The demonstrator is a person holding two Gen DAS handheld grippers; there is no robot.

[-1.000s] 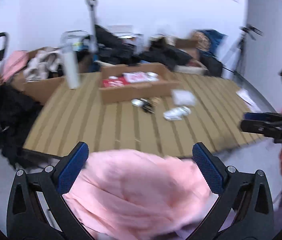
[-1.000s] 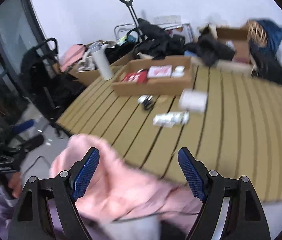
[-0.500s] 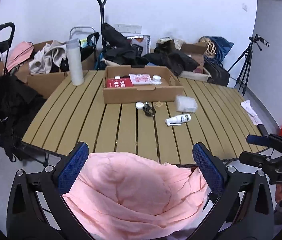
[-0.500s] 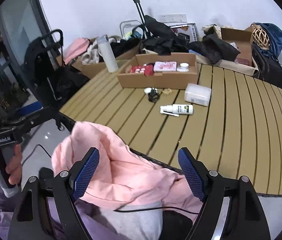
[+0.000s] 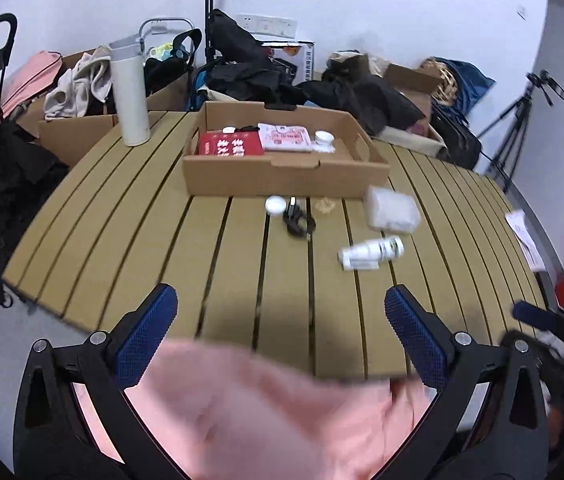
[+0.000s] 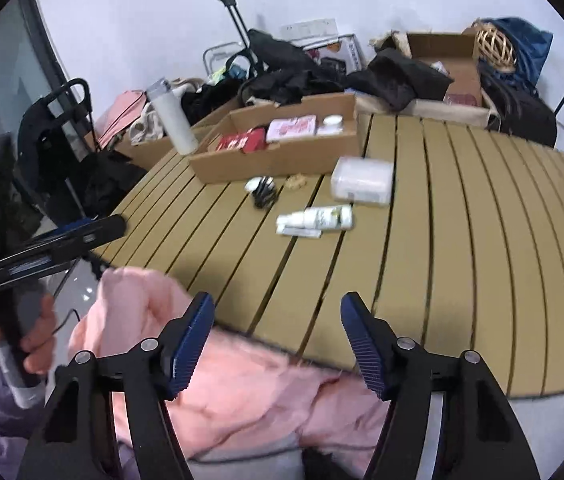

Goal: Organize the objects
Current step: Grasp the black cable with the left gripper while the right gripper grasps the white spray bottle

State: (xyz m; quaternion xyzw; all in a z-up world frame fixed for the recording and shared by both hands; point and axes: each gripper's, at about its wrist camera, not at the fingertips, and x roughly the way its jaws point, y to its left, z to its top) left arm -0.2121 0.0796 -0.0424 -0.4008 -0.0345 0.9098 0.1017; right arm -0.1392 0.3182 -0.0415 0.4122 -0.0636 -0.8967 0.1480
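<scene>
Ahead of both grippers stretches a slatted wooden table (image 5: 241,248); behind it, a cluttered white-walled room. Left gripper (image 5: 282,332) gapes, empty; right gripper (image 6: 277,340), jaws just narrowing, grips nothing.

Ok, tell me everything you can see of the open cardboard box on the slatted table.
The open cardboard box is a shallow, brown corrugated tray with low walls and no lid, standing flat near the far side of the tan slatted table. Inside lie a red printed packet, a pink-and-white packet and a small white round jar, side by side. A small white disc and a black clip lie just in front of it, apparently not touching. Neither gripper is near it.
</scene>
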